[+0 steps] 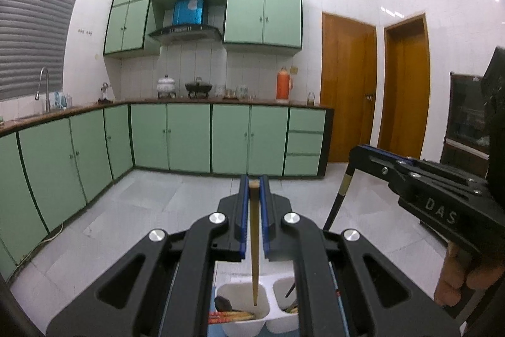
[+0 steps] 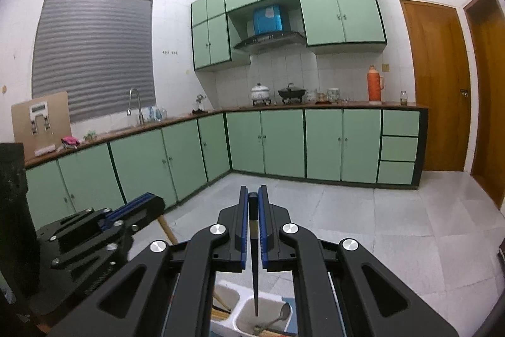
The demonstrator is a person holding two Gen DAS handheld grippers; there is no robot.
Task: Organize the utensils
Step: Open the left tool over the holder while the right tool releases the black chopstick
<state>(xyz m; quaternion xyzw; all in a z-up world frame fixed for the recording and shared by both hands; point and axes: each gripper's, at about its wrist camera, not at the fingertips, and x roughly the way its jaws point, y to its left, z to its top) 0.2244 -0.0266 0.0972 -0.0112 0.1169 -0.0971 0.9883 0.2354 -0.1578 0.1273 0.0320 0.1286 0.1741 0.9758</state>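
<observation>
**Two chopsticks held upright over the holder, one in each hand**

The left gripper point(image 1: 254, 185) has its jaws clamped on the top end of a pale wooden chopstick point(image 1: 254, 245), which hangs point down between the blue pads. Its tip reaches into the left cup of a white utensil holder point(image 1: 268, 310) directly below. Gripping it by the thick end and letting it hang plumb looks deliberate: the narrow tip finds the opening easily, and the stick will drop in straight once released.

The right gripper point(image 2: 253, 195) does the same with a dark chopstick point(image 2: 255, 270), jaws closed on its blunt upper end, the point hanging over the right cup of the utensil holder point(image 2: 241, 310). In the left wrist view the same dark stick slants down from the other gripper's pads towards the holder.

The two sticks seem to be sorted by kind. The left cup already holds several pale and red-marked chopsticks lying at the bottom, while the right cup holds a metal spoon point(image 2: 279, 318) and what look like more sticks. What the holder stands on is hidden by the grippers.

Beyond lies a tiled floor point(image 2: 394, 226), then green cabinets point(image 2: 284, 141) under a brown worktop point(image 2: 347, 105) carrying pots and an orange flask point(image 2: 375, 82).

My judgement: both sticks are at the point of release, with only the opening of the jaws left for this pair.
</observation>
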